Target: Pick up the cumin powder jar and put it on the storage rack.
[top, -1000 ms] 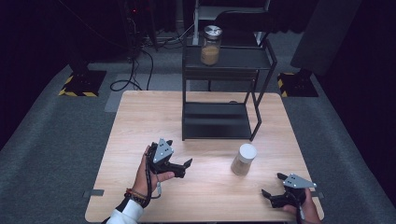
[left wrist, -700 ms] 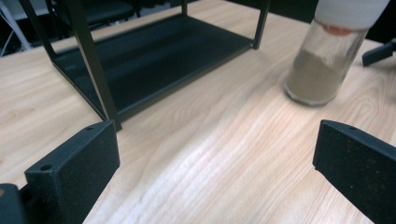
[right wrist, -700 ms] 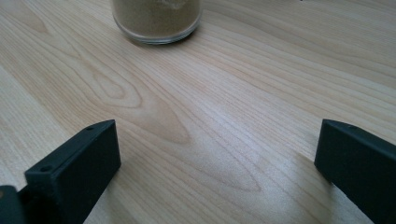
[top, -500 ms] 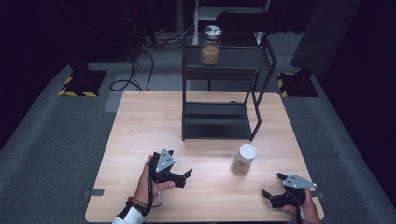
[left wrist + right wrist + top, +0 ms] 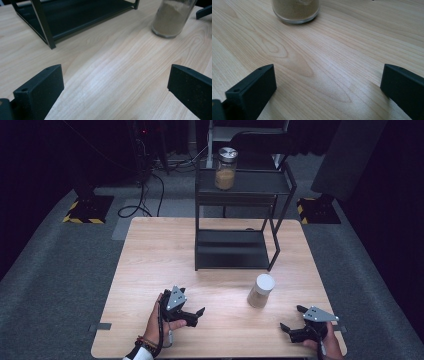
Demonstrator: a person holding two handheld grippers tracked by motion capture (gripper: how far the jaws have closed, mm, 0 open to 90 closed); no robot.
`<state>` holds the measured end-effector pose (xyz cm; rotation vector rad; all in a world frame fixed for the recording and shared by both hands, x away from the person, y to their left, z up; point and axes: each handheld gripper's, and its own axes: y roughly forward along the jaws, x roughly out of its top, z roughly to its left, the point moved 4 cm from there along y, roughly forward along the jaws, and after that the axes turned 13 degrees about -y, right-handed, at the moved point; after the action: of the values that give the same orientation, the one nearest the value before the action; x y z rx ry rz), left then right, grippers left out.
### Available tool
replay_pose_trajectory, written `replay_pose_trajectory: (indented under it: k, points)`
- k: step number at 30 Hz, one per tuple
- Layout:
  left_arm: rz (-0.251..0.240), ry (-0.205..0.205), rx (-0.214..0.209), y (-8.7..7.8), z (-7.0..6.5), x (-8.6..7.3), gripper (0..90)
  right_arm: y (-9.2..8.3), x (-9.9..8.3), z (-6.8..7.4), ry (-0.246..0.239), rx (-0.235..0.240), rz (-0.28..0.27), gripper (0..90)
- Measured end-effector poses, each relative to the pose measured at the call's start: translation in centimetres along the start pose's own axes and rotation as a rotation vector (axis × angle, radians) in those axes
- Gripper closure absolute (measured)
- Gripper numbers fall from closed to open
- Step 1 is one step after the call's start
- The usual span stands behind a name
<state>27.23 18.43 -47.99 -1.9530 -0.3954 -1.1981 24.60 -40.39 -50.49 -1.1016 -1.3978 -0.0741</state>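
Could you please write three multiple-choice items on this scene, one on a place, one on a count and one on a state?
1. Where does the jar with the white lid stand?
A. on the table, in front of the black rack
B. on the rack's top shelf
C. on the floor

2. How many jars are there in the high view?
A. one
B. two
C. four

3. How do the left gripper and the right gripper stand?
A. both shut on a jar
B. one open, one shut
C. both open, holding nothing

Answers: 1 A, it rests on the wood near the rack's base. 2 B, a jar with a metal lid sits on the top shelf. 3 C, both gripper views show jaws wide apart over bare wood.
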Motion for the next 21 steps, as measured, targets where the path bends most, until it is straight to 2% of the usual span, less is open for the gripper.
replay_pose_trajectory:
  k: [11,21]
  points:
    - [0.036,-0.014,-0.001,0.6,0.2,-1.2,0.4,0.0,0.0,0.0,0.0,0.001,0.0,0.0]
    - [0.062,-0.02,0.016,0.7,0.4,-2.0,0.5,0.0,0.0,0.0,0.0,0.001,0.0,0.0]
